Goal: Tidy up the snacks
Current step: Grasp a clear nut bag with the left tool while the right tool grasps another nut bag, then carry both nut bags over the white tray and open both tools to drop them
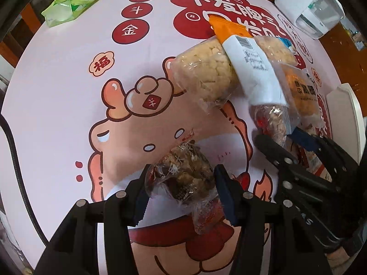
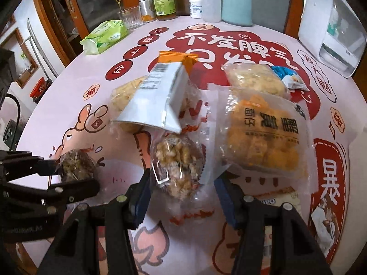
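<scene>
My left gripper (image 1: pixel 183 197) points down at the table and is shut on a small clear-wrapped dark brown snack ball (image 1: pixel 185 178). Both blue pads press its sides. In the right wrist view that same dark ball (image 2: pixel 75 165) sits between the left gripper's black fingers at the left edge. My right gripper (image 2: pixel 181 192) is closed on a clear-wrapped light brown nut cluster (image 2: pixel 176 160), low over the tablecloth. An orange-and-white packet (image 2: pixel 160 91) leans over the cluster's far end.
A pale puffed-snack bag (image 1: pixel 206 73), an orange fried-snack bag (image 2: pixel 263 137) and another pale bag (image 2: pixel 254 80) lie close beyond the grippers. A green tissue pack (image 2: pixel 105 35), a glass (image 2: pixel 132 18), bottles and a white appliance (image 2: pixel 330 27) line the far edge. A white tray (image 1: pixel 344 119) stands at the right.
</scene>
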### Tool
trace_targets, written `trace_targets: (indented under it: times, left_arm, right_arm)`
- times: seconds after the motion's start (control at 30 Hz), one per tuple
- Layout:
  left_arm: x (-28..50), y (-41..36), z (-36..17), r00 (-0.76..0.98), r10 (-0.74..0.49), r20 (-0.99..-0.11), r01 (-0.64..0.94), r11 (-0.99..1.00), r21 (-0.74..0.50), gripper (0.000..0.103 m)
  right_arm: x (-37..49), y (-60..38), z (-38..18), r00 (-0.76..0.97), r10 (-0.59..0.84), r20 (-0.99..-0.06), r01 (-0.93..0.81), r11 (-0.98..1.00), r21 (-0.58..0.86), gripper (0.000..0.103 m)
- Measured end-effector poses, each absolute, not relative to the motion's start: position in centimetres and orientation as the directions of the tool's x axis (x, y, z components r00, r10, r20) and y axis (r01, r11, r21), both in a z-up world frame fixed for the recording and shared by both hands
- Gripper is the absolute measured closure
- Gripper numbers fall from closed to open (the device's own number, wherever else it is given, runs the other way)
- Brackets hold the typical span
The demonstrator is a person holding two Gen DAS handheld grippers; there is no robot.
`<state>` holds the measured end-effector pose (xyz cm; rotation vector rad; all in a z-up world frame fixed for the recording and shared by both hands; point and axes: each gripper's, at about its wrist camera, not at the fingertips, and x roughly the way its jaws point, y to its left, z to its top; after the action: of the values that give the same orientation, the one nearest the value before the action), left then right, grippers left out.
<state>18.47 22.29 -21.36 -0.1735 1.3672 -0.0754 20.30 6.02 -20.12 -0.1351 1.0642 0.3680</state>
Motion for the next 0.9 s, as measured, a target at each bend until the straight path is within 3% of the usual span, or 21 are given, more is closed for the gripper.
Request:
trace_targets:
  times: [0.1, 0.4, 0.9]
  left_arm:
    - [18.1, 22.4, -21.2, 0.210, -0.151, -0.966, -0.041, 0.986, -0.163, 0.051]
    - [17.1, 21.0, -20.8, 0.216, -0.128, -0.968, -0.013, 0.991, -0.134, 0.051]
    - [11.2, 15.6, -15.2, 0.253, -0.113, -0.961, 0.137, 0.987, -0.080, 0.051]
  right_arm:
    - [20.4, 5.8, -20.0, 0.440, 0.270, -0.857, -0.357, 0.928, 0.109, 0.058]
    - [17.7, 3.8, -19.1, 0.389, 0.351, -0.852, -0.324, 0.918, 0.230, 0.060]
    - [8.2, -1.4, -12.5, 0.469, 0.396, -0.789, -0.335, 0.907, 0.256, 0.060]
